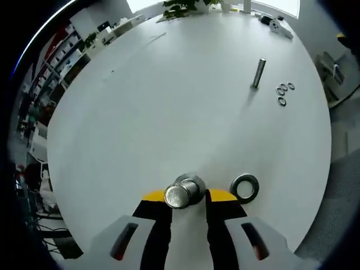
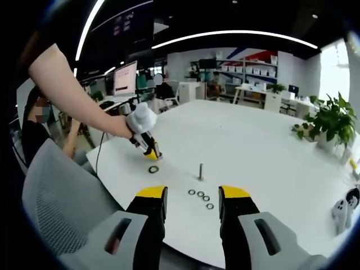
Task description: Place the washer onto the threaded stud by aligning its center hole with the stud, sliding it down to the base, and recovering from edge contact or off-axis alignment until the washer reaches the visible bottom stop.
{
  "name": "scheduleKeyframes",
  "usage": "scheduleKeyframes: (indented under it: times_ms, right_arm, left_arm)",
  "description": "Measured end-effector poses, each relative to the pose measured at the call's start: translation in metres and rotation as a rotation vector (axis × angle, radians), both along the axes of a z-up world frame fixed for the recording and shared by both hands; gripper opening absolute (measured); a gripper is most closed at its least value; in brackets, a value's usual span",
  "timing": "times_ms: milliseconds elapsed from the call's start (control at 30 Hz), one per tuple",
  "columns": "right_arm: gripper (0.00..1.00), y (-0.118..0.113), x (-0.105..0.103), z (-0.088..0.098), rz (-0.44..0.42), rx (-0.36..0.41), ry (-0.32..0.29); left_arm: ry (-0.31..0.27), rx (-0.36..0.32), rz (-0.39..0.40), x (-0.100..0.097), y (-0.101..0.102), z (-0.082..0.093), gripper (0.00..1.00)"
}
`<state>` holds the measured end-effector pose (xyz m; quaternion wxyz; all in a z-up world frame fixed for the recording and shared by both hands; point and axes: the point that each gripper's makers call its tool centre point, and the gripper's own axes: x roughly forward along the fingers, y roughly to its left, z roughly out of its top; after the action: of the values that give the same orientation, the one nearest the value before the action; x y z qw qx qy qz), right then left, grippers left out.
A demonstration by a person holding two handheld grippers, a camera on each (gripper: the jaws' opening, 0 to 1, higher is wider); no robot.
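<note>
Left gripper (image 1: pixel 187 198), jaws closed on the upright stud (image 1: pixel 184 192) and holding it on the white table (image 1: pixel 169 112), with the large washer (image 1: pixel 245 188) lying flat just right of it, not yet threaded. Right gripper (image 2: pixel 192 197), jaws spread and holding nothing, hovers near the table edge, facing a second stud (image 2: pixel 200 171) and four small washers (image 2: pixel 201 198). Judged progress: none; pick-up, hole alignment and sliding to the base all remain.

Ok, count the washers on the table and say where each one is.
5. A large washer lies beside the stud held by the left gripper; four small washers cluster beside the standing stud. None appears hidden.
</note>
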<state>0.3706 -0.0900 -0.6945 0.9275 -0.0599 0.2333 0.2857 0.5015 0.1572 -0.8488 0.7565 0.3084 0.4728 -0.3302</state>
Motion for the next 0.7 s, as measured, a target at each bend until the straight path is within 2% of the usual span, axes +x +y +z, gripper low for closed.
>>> scheduleKeyframes:
  times_ms: [267, 400, 567, 700]
  right_arm:
    - [0.39, 0.000, 0.000, 0.000, -0.003, -0.002, 0.002]
    - [0.39, -0.002, 0.000, -0.002, -0.012, -0.007, 0.010]
    - [0.39, -0.002, 0.000, -0.003, -0.009, -0.012, 0.010]
    - [0.39, -0.003, 0.000, -0.004, -0.018, -0.010, 0.014]
  left_arm:
    - [0.003, 0.000, 0.002, 0.000, 0.001, -0.001, 0.22]
    - [-0.015, -0.041, 0.039, 0.001, -0.001, 0.004, 0.24]
    - [-0.033, -0.050, 0.055, -0.001, 0.002, 0.011, 0.27]
    - [-0.054, -0.093, 0.110, -0.003, 0.004, 0.020, 0.27]
